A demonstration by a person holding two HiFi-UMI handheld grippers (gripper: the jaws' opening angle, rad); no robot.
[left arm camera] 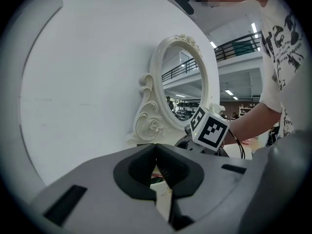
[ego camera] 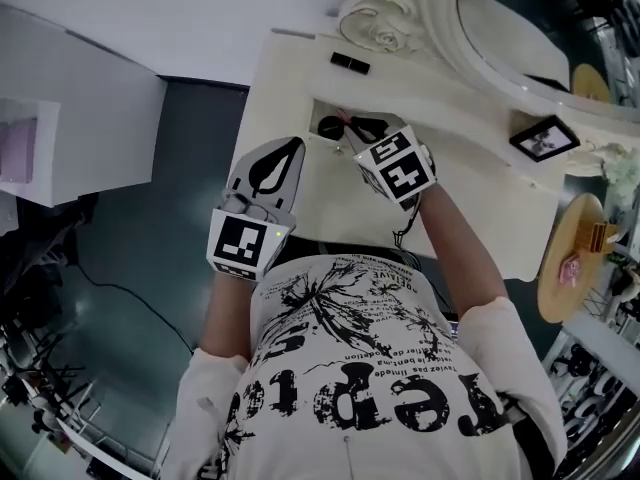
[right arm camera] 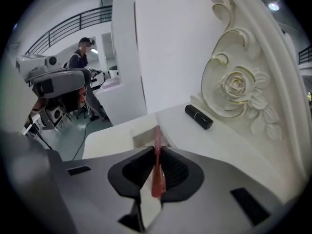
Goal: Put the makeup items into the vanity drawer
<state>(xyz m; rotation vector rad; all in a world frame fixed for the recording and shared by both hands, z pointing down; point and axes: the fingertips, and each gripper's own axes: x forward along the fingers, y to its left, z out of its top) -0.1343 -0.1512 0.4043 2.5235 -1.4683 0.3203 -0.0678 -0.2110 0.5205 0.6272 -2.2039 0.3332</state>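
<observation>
My right gripper (right arm camera: 157, 149) is shut on a thin pink makeup stick (right arm camera: 157, 177), whose tip pokes out past the jaws. In the head view the right gripper (ego camera: 362, 138) hangs over the open vanity drawer (ego camera: 322, 111), where dark shapes lie that I cannot make out. A black lipstick tube (right arm camera: 198, 117) lies on the vanity top (ego camera: 290, 68) by the mirror's carved base, also seen as the lipstick (ego camera: 350, 63) in the head view. My left gripper (ego camera: 293, 148) hovers left of the drawer. In its own view the left gripper (left arm camera: 156, 149) is shut with nothing held.
A large oval mirror (ego camera: 500, 38) with a rose-carved frame (right arm camera: 236, 87) stands at the back of the vanity. A small black photo frame (ego camera: 545, 138) sits on the right of the top. A round yellow stand (ego camera: 572, 258) is right of the vanity. A white cabinet (ego camera: 70, 118) stands to the left.
</observation>
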